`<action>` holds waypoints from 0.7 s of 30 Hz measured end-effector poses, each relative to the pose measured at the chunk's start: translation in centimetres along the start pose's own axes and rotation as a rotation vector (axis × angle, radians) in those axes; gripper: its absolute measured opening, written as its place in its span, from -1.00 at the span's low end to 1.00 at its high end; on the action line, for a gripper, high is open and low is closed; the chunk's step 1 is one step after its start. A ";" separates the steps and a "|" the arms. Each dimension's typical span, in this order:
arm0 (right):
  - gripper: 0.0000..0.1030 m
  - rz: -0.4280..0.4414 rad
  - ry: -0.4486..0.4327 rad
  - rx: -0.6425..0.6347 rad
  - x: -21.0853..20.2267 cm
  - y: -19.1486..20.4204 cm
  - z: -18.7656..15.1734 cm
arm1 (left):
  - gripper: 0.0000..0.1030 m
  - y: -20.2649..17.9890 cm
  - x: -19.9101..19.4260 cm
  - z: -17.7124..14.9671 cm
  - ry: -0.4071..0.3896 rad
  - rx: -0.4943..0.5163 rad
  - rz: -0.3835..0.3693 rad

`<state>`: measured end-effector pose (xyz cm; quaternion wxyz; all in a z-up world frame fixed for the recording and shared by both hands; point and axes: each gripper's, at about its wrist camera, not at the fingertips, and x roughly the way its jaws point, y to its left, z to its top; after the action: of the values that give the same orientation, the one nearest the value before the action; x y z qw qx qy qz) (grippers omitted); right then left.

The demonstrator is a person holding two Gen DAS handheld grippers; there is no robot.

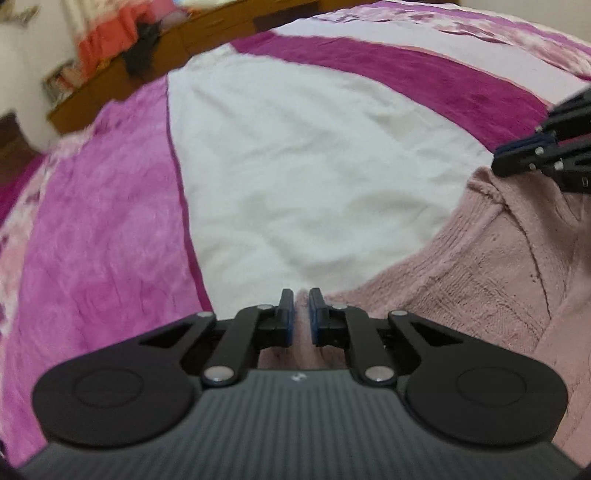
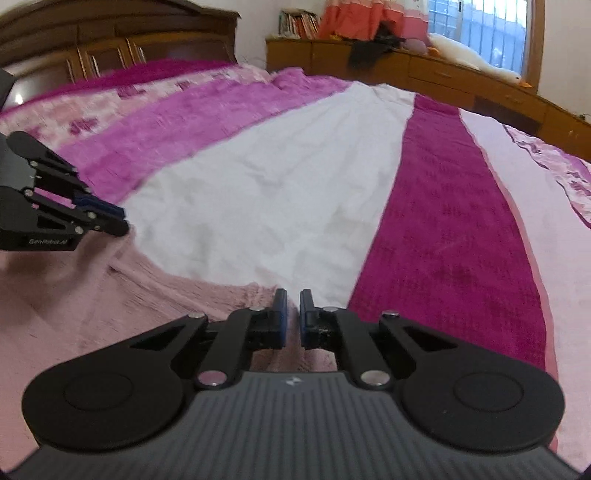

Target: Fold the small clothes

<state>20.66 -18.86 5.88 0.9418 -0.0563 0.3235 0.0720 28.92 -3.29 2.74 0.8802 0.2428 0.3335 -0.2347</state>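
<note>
Garment: dusty-pink knit sweater (image 1: 491,266), ribbed, fuzzy, seam lines showing.
Place: flat on striped bedspread (image 2: 266,192), near edge.
Axis: cannot tell.
Left gripper (image 1: 302,314): pinching sweater edge.
Right gripper (image 2: 293,314): pinching sweater edge.

A home bedroom. A bed (image 2: 295,184) with a striped pink and white cover and a carved wooden headboard (image 2: 110,33) fills it; behind, a low wooden dresser (image 2: 424,70) holds books and clothes under a window (image 2: 480,26)
</note>
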 end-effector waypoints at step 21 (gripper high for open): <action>0.33 -0.053 -0.089 0.403 -14.2 -7.2 -6.2 | -0.74 2.9 -11.1 -3.5 0.020 -0.349 -0.049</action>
<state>7.09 -28.28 10.23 0.9489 0.1279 0.2879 -0.0168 21.51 3.76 9.00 0.8996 0.0805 0.3836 -0.1923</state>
